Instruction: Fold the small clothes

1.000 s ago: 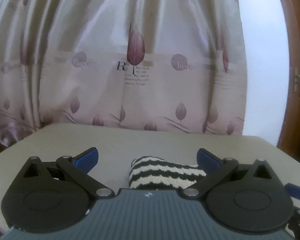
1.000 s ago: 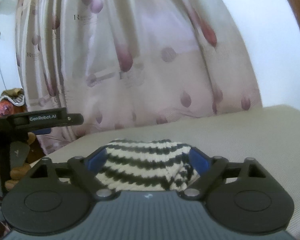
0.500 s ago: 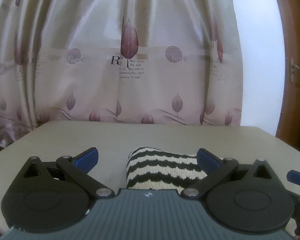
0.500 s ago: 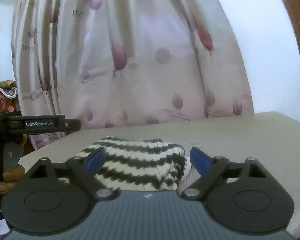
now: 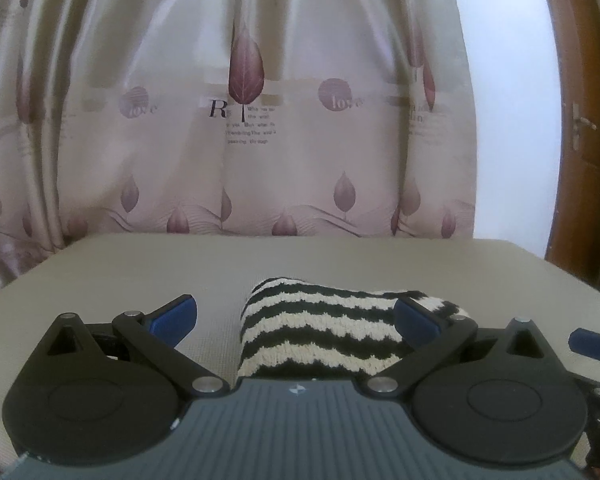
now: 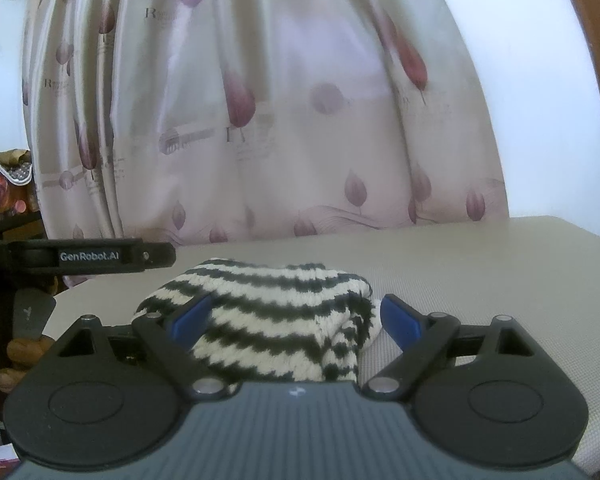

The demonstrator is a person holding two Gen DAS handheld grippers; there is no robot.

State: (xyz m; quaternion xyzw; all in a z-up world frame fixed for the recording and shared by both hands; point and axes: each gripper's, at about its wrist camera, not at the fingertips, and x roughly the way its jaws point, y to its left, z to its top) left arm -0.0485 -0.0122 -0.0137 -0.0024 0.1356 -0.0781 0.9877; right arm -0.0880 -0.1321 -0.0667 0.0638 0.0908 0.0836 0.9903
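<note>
**Both claws spread, knit on desk**

Striped knit garment (image 5: 324, 336) lies bunched on the beige desk (image 5: 140, 272) — in front of the leaf-print curtain (image 5: 260, 120). Left claw (image 5: 296, 316) spread wide, knit between its fingers, not pinched. Right claw (image 6: 296, 316) also spread — knit (image 6: 268, 320) sits between its blue pads, ungripped.
</note>
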